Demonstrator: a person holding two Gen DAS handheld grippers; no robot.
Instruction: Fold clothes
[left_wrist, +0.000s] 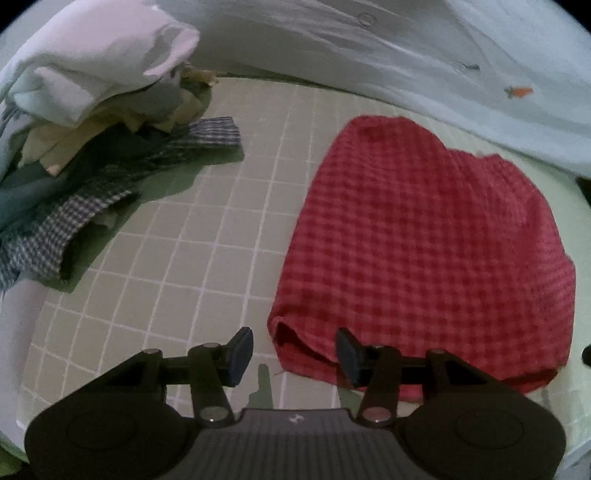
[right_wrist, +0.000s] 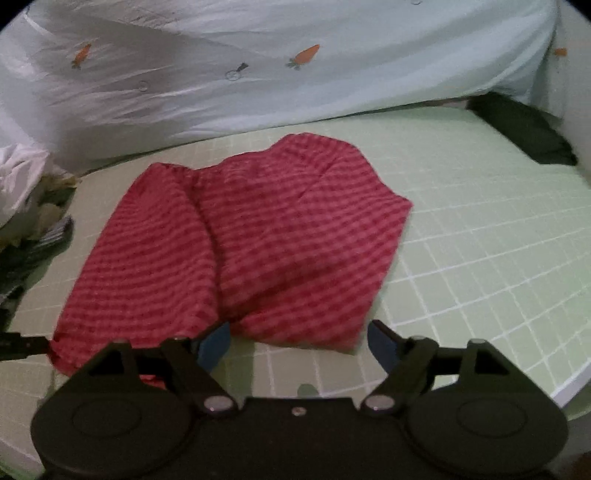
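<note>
A red checked garment (left_wrist: 424, 240) lies folded on the green grid mat (left_wrist: 221, 229); it also shows in the right wrist view (right_wrist: 240, 240). My left gripper (left_wrist: 293, 354) is open and empty at the garment's near left corner, its right finger over the cloth edge. My right gripper (right_wrist: 299, 345) is open and empty at the garment's near edge, just in front of the fold.
A pile of unfolded clothes (left_wrist: 92, 140), white, cream and blue checked, sits at the left of the mat. A pale sheet with carrot prints (right_wrist: 295, 74) bounds the far side. A dark cloth (right_wrist: 524, 133) lies at the far right. The mat's white edge (right_wrist: 569, 387) is at the right.
</note>
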